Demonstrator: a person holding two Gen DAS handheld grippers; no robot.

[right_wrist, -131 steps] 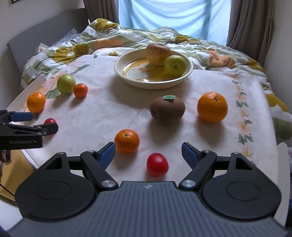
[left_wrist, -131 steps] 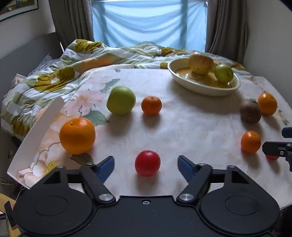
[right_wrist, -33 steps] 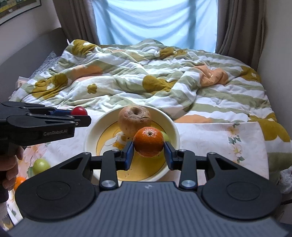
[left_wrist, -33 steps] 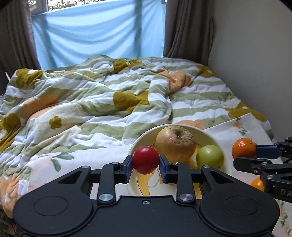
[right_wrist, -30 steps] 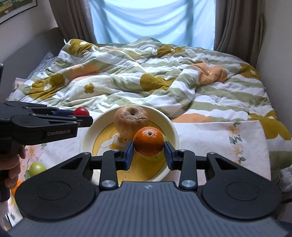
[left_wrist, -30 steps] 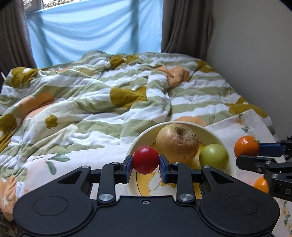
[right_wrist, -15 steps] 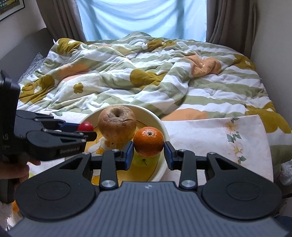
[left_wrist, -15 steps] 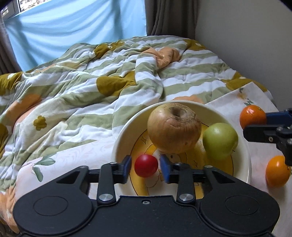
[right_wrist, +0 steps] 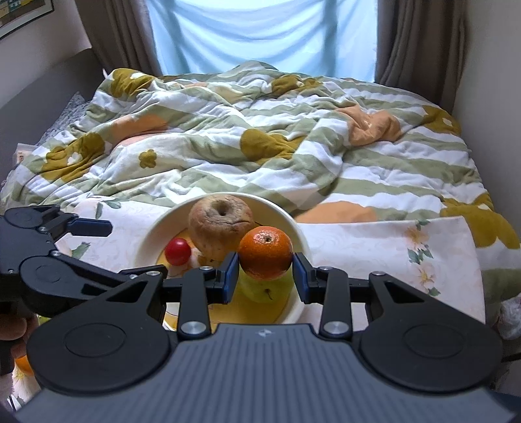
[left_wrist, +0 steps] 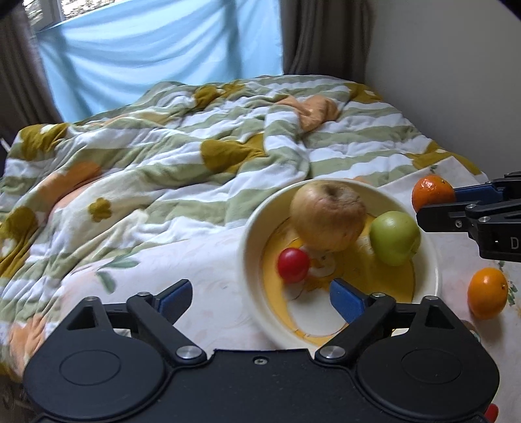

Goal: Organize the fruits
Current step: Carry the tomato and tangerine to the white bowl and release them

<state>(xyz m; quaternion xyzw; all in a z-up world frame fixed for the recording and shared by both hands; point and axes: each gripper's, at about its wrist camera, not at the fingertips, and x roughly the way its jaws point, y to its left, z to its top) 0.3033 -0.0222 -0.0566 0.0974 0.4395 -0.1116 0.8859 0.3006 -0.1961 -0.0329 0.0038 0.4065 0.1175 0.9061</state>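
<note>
The left tongs (left_wrist: 260, 294) are opening, nothing between them; the red fruit (left_wrist: 293, 265) lies in the bowl (left_wrist: 250, 286); the right tongs (right_wrist: 265, 275) clamp an orange (right_wrist: 265, 252) above it; dropped carelessly, the orange could bounce out.

This is a bedroom in a home. A rumpled striped quilt (right_wrist: 260, 153) with flower patches covers a bed, brown curtains (right_wrist: 420, 45) frame a window hung with pale blue cloth (right_wrist: 260, 32), and a framed picture (right_wrist: 22, 13) hangs on the wall. A floral tablecloth (right_wrist: 384, 247) lies near the bed.
</note>
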